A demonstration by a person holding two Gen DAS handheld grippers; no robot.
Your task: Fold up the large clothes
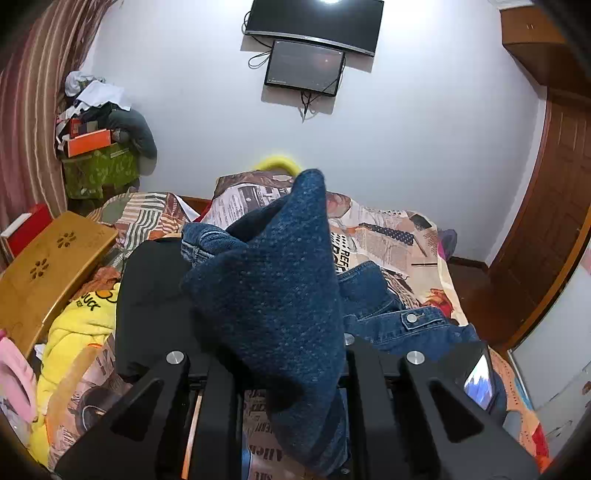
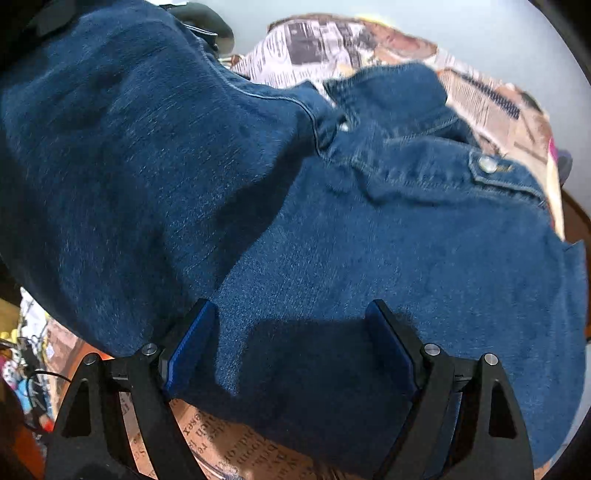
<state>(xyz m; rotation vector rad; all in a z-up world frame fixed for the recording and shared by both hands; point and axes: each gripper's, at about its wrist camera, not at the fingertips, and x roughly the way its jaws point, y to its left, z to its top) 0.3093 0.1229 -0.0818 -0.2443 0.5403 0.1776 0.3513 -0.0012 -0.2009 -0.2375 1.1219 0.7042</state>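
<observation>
Jacket: denim jacket spread on the bed, one part lifted clear of it
Left hand-held gripper: pressed together, pinching a raised peak of the denim
Right hand-held gripper: spread wide just above the flat denim, nothing pinched; near hem right below it
Lie: jacket runs away from the right gripper toward the collar
Room: patterned bedspread bare beyond the jacket; yellow garment crowds the left side

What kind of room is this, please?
Most likely a bedroom at home: a bed with a newspaper-print bedspread, a dark screen on the white wall, and a wooden door at the right.
</observation>
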